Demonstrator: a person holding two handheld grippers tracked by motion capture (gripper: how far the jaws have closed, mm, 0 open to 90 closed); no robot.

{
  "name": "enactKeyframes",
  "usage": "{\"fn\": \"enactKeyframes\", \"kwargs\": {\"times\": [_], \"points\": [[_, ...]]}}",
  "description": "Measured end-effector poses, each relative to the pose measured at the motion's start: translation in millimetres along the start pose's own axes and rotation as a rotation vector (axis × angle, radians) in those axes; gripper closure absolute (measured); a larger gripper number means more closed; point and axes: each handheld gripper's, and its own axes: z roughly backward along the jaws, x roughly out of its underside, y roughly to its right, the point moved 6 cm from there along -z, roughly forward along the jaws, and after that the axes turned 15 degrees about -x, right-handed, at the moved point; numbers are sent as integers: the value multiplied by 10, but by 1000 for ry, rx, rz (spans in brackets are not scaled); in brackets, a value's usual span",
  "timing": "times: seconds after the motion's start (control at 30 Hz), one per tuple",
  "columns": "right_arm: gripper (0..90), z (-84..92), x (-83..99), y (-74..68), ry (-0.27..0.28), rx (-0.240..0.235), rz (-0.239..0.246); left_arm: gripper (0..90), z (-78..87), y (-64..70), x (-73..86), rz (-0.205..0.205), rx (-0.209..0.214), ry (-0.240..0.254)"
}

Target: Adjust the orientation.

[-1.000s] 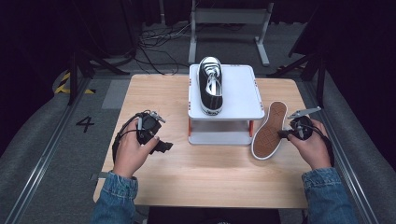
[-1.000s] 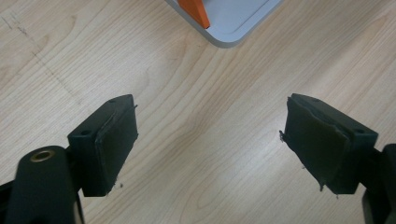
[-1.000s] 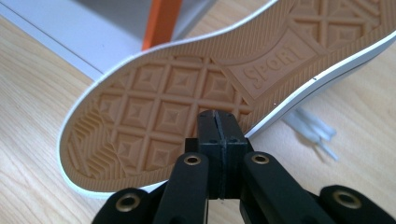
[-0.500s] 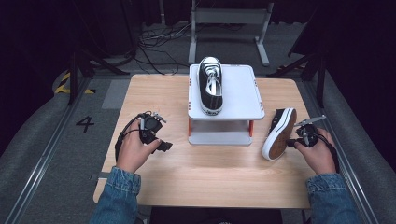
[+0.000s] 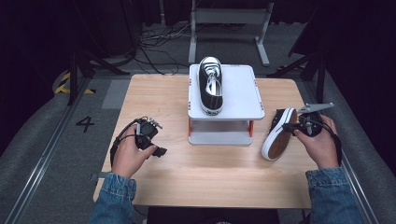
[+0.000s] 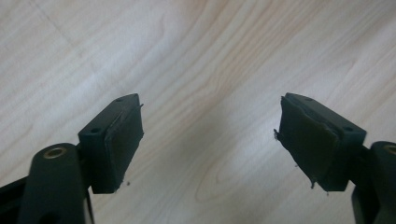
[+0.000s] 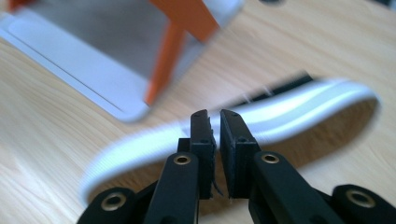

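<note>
Shoe in hand: a black sneaker (image 5: pixel 279 134) with a white rubber edge and tan sole was tipped up on its side just right of the white stand (image 5: pixel 243 100), toe down toward the near corner of the stand's base, sole facing the person.
Right gripper: the right gripper (image 7: pixel 215 122) sat at the shoe's far side, up against it. Its jaws had just been easing apart but showed only a thin slit between the pads, with the white rubber rim running right behind the tips. Looked like nothing was actually pinched in that slit, though the blur made it hard to be sure.
Left gripper: the left gripper (image 6: pixel 210 140) was well left of the stand, low over the bare wooden table (image 5: pixel 154 93). Jaws spread wide, just closing a touch, nothing between them but wood grain.
Other shoe: a matching sneaker (image 5: pixel 210 84) was lying flat on top of the stand, left half, toe pointing away from the person.
Stand: two white shelves on orange legs, roughly centre of the table, toward the back.
</note>
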Motion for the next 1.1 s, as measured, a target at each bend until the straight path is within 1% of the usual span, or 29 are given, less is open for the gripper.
{"fn": "enactKeyframes", "kwargs": {"times": [0.07,0.1,0.13,0.17,0.23,0.3,0.37,0.43,0.47,0.5,0.57,0.6,0.7,0.8,0.83,0.9,0.93,0.97,1.03,1.07,1.1], "points": [[837,-94,-72,-72,-32,-7,34,230,-6,4,46,3,-2,-9],[838,-167,-84,-104,-58,-14,47,230,-6,4,46,3,-2,-9],[842,-220,-73,-113,-82,-15,48,229,-5,8,66,9,-3,-12],[842,-220,-73,-113,-82,-15,48,229,-5,8,66,9,-3,-12],[845,-271,-29,-85,-124,-4,44,228,-6,-1,62,6,-2,-7],[850,-270,9,-69,-102,-19,20,228,-9,-5,46,6,0,-7],[858,-233,32,-65,-88,-14,16,226,-20,2,8,3,10,-2],[866,-146,72,-58,-82,12,13,226,-28,8,-37,-5,13,2],[872,-108,97,-49,-74,17,9,225,-28,8,-37,-5,13,2],[873,-69,124,-37,-62,18,0,224,-32,24,-86,-4,25,8],[873,16,186,-10,-44,23,-21,224,-37,18,-127,-7,33,14],[873,61,221,5,-40,30,-30,224,-36,11,-137,4,33,5],[881,196,330,45,-40,56,-55,224,-37,-26,-175,13,24,1],[899,297,440,79,-35,67,-85,223,-43,-27,-213,8,27,7],[900,333,484,93,-33,72,-96,223,-49,-8,-257,-1,34,8],[900,386,551,110,-49,85,-119,222,-49,22,-300,-14,47,10],[900,417,594,123,-66,95,-133,221,-49,22,-300,-14,47,10],[900,447,653,144,-85,105,-148,220,-45,42,-341,-14,62,18],[900,481,749,184,-93,106,-178,219,-40,34,-374,-24,51,24],[900,492,791,194,-99,107,-195,219,-39,44,-388,-18,57,25],[900,502,851,217,-116,113,-208,218,-39,45,-402,-27,58,29]]}}
